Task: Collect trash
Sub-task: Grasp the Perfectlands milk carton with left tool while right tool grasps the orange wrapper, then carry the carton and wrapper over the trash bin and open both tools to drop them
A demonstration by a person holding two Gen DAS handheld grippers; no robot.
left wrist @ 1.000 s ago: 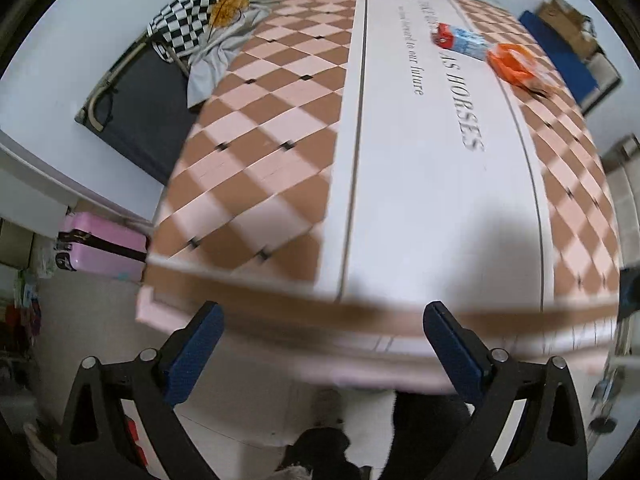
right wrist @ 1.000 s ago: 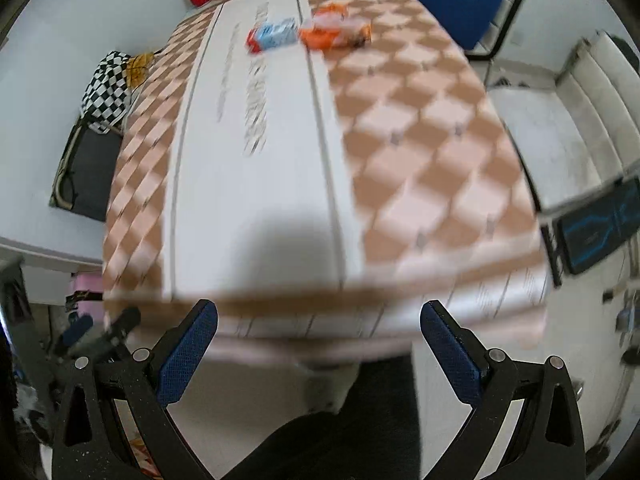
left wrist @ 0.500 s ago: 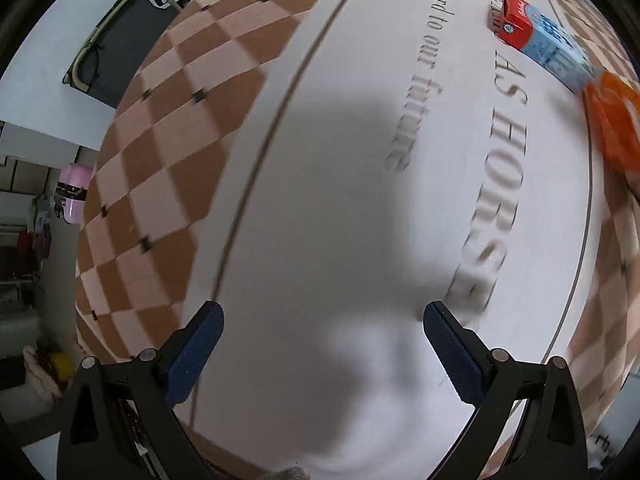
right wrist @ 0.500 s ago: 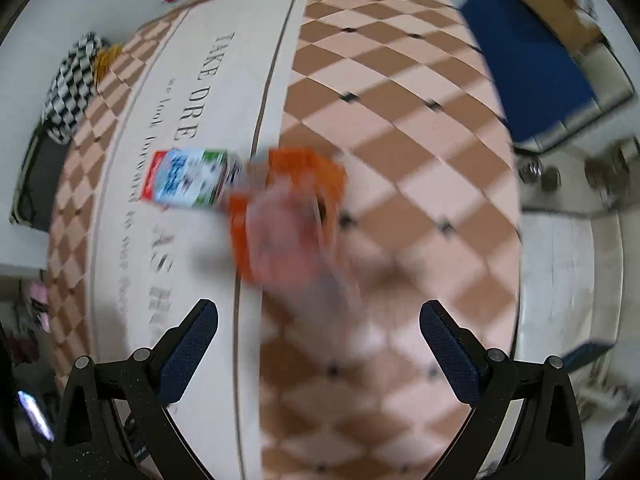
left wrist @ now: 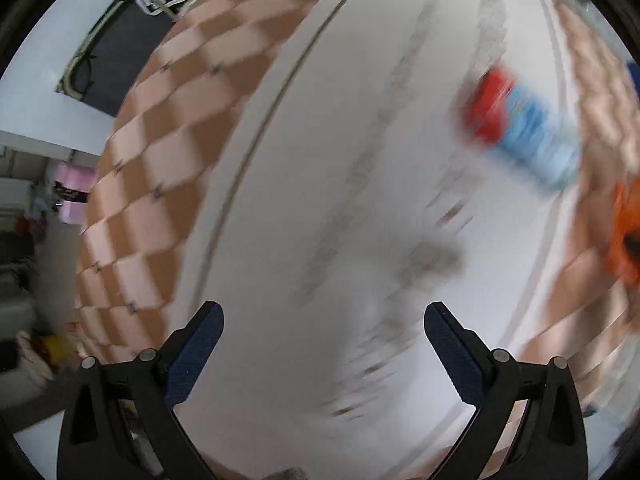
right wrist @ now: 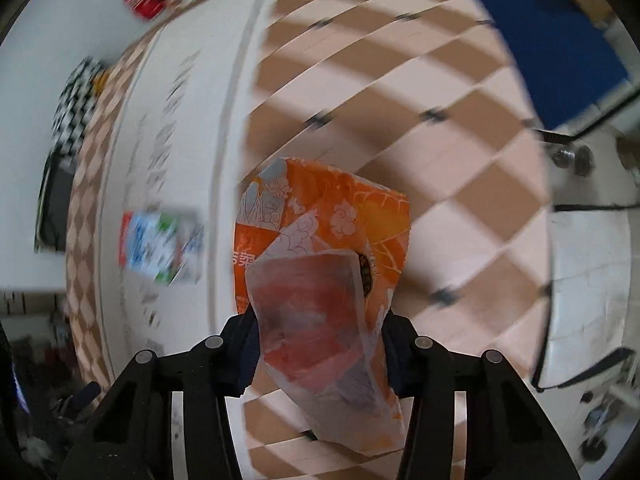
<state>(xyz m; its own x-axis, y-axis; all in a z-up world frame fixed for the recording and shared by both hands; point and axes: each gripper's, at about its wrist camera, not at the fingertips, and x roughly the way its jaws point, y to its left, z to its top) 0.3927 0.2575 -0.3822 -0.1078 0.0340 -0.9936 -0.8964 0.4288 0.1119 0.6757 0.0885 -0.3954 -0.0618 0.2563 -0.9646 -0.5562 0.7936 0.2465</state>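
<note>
The right gripper (right wrist: 320,354), jaws just closing, clamps the crinkly orange plastic wrapper (right wrist: 324,248); thin film could slip free. The left gripper (left wrist: 323,350), jaws apart, may overshoot the red-and-blue carton (left wrist: 520,136) at two o'clock.

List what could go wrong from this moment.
1. The right claw has just been closing on the orange wrapper, which is thin and crumpled with most of it hanging free, so it may slip or tear when lifted.
2. The carton lies off to the side of the open left claw; a hurried reach may knock it away.
</note>
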